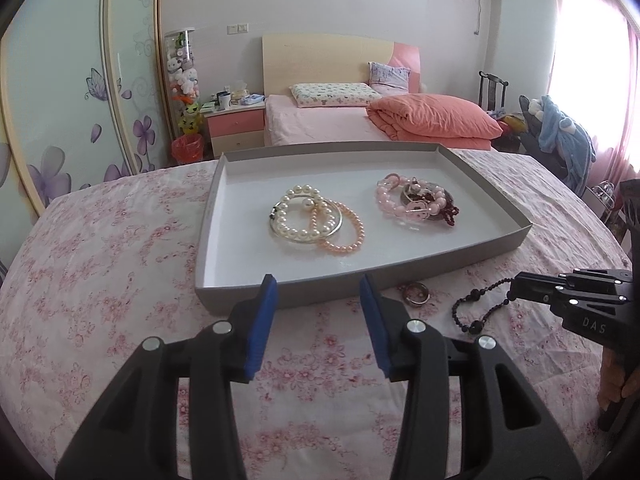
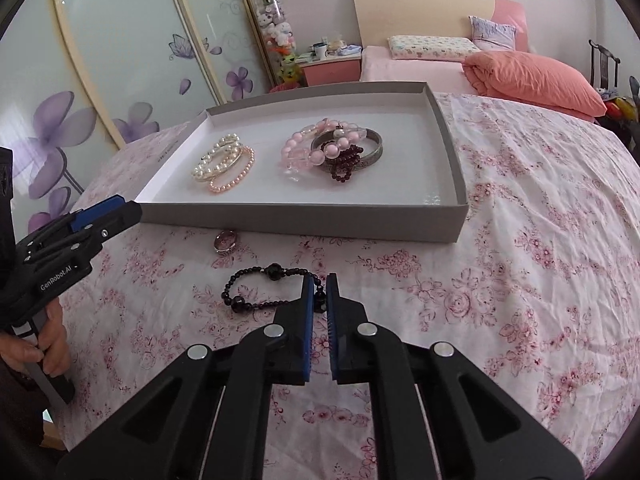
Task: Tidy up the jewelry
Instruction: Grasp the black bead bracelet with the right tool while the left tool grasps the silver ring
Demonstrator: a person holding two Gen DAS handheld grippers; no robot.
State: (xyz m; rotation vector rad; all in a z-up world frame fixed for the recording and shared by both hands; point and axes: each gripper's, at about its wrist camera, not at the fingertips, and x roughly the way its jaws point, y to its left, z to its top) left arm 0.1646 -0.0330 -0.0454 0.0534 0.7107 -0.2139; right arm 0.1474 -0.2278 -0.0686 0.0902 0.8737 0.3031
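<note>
Your right wrist view is showing your right tongs [image 2: 320, 280] pinching the black bracelet [image 2: 256, 286], pads pressed on its near end; your left wrist view is showing that bracelet [image 1: 478, 308] only from the side, hanging from the tips of the right tongs [image 1: 514, 286]. The bracelet is a loop of small dark beads with a few larger ones, and it is trailing left of the pads over the flowered cloth [image 2: 520, 240] on the bench. Your left tongs [image 1: 318, 284] are standing spread with nothing between them, just before the tray [image 1: 224, 288]. A ring [image 2: 225, 241] is lying on the cloth between bracelet and tray. Inside the tray, white and peach pearl bracelets [image 2: 224, 164] are lying left, and pink beads, a metal bangle and dark red beads [image 2: 336, 152] right.
</note>
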